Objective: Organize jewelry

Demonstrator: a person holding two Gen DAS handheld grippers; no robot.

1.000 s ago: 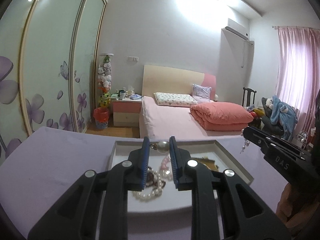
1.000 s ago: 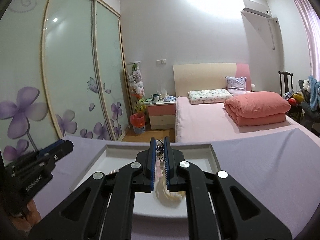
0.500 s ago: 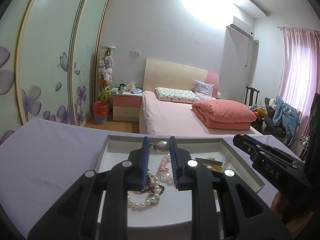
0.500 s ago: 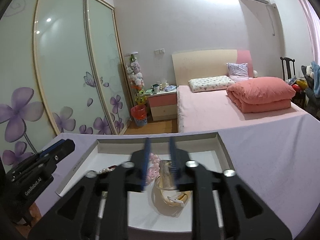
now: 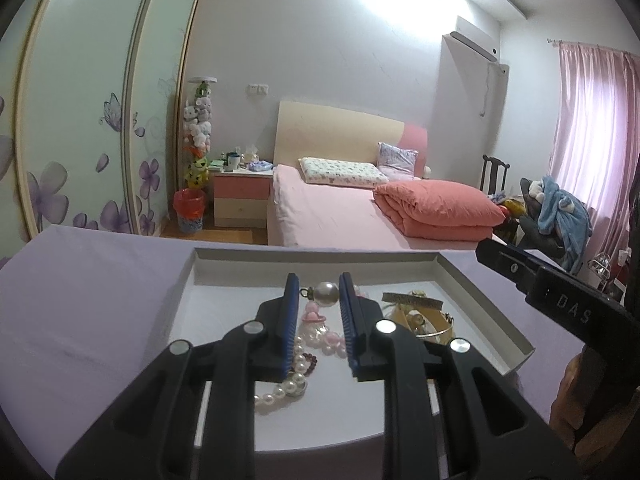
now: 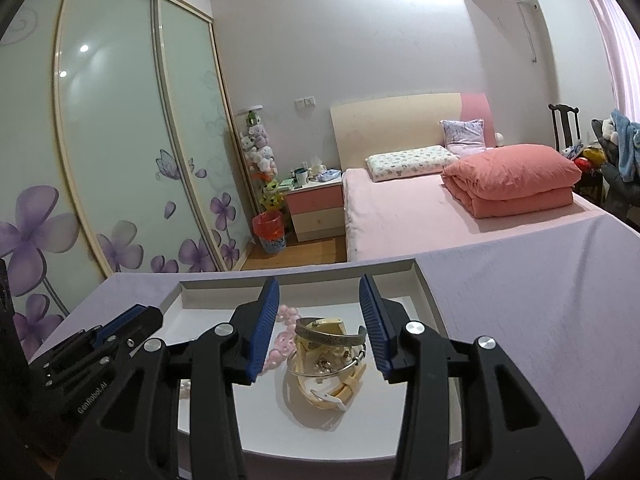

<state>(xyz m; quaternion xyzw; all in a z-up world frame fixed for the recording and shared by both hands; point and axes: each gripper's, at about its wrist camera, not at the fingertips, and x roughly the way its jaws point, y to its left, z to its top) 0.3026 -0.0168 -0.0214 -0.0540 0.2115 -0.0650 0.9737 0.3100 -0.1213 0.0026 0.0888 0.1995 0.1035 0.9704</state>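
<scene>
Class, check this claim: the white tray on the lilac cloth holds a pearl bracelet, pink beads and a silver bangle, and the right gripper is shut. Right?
One error: the right gripper is open, its jaws wide apart above the silver bangle, as the right wrist view shows. The rest stands.

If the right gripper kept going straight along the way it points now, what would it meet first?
Probably the pile of bangles in the white tray: it lies between and just past the open jaws of the right gripper. Depth is hard to judge through the fisheye.

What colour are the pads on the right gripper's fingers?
Blue, ribbed pads on black fingers; clearest in the right wrist view.
</scene>
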